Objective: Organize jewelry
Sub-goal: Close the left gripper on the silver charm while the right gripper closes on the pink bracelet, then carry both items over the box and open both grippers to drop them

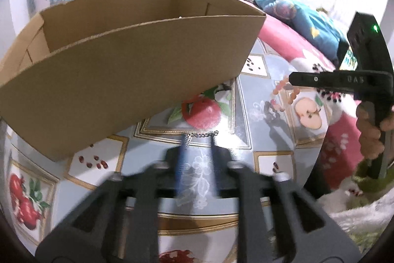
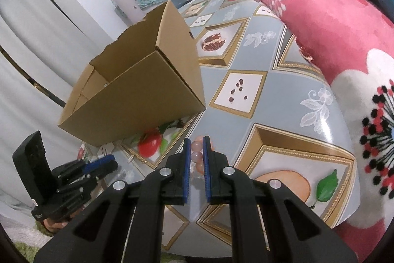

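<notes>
An open cardboard box [image 1: 123, 70] stands on the fruit-patterned tablecloth; it also shows in the right wrist view [image 2: 147, 80]. My left gripper [image 1: 197, 139] is blurred, its fingers apart on either side of a thin metal chain [image 1: 202, 134] lying on the cloth just in front of the box. My right gripper [image 2: 197, 147] is shut on a pink bead bracelet [image 2: 197, 157], held above the cloth; from the left wrist view the bracelet [image 1: 283, 90] hangs from the right gripper's tip [image 1: 293, 79].
A red floral blanket [image 2: 332, 28] and a blue pillow [image 1: 307, 19] lie along the table's right side. A white curtain [image 2: 37, 53] hangs at the left. A green rug [image 1: 357, 226] is below the table edge.
</notes>
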The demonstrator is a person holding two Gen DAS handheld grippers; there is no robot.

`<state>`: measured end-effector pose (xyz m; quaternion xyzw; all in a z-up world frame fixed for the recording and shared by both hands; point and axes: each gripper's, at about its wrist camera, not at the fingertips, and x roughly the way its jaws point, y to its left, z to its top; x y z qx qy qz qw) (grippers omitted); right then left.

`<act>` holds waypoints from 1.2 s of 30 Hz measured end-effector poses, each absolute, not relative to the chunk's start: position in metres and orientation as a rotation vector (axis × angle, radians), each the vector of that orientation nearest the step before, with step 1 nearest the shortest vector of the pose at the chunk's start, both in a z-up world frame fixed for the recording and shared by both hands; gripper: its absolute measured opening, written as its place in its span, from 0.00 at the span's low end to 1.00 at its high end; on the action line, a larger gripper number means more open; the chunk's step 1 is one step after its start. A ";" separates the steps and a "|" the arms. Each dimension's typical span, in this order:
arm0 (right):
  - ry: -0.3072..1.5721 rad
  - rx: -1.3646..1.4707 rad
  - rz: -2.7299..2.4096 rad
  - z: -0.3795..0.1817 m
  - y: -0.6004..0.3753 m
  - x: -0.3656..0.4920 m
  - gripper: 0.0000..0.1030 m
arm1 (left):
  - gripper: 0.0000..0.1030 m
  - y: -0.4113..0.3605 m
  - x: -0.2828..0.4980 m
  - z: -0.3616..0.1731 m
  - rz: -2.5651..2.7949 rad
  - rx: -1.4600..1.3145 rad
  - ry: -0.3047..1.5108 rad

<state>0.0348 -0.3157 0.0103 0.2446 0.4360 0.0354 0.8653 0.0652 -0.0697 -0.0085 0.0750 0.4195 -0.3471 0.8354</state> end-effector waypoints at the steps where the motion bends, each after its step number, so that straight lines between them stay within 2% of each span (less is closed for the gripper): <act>1: 0.915 0.519 0.079 0.009 -0.316 0.036 0.10 | 0.35 -0.073 0.065 -0.008 -0.732 0.185 0.885; 24: 0.923 0.582 0.141 -0.010 -0.318 0.044 0.10 | 0.33 -0.116 0.075 -0.032 -0.761 0.423 0.936; 29: 0.924 0.588 0.143 -0.011 -0.318 0.044 0.10 | 0.05 -0.115 0.076 -0.032 -0.758 0.442 0.928; 32: 0.924 0.590 0.144 -0.011 -0.318 0.045 0.10 | 0.01 -0.116 0.077 -0.033 -0.763 0.455 0.921; 36: 0.915 0.598 0.150 -0.009 -0.318 0.044 0.10 | 0.01 -0.115 0.073 -0.031 -0.775 0.457 0.904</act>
